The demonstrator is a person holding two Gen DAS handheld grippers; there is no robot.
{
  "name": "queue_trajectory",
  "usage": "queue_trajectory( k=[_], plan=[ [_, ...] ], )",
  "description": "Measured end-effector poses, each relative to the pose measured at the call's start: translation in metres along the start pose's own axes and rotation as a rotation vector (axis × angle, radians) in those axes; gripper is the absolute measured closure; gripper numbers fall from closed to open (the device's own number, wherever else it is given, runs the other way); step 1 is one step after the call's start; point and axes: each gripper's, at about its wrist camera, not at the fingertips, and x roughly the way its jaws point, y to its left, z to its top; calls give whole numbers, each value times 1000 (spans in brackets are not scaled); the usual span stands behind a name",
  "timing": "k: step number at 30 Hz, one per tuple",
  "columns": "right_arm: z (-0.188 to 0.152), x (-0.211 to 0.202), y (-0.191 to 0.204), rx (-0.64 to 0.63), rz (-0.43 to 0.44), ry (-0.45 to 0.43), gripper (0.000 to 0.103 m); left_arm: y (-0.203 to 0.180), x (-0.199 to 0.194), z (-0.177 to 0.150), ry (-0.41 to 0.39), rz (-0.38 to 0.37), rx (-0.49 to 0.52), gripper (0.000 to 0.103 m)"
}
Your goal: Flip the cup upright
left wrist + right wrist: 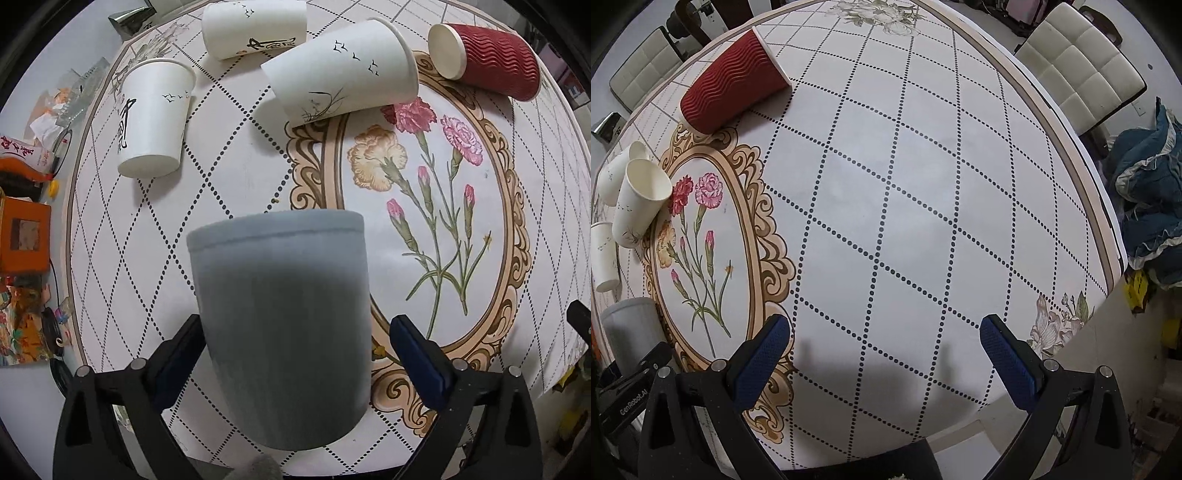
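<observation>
btwn left gripper (295,343) fingers: grey cup (284,314), matte.

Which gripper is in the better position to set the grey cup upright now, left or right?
Left. The grey cup already sits between the open left gripper fingers. The right gripper is open over bare tablecloth, away from every cup.

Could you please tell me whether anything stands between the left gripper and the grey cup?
Nothing visible does. The grey cup already sits between the open fingers of the left gripper, with a gap showing beside the right finger. The white paper cups and the red cup lie farther away.
</observation>
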Motion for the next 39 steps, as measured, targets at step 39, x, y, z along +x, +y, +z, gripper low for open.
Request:
queue_trajectory(
  k=[39],
  plan=[
    [-27, -68, 54, -154, 118, -65, 0, 93, -94, -33, -109, 75, -261, 2]
  ],
)
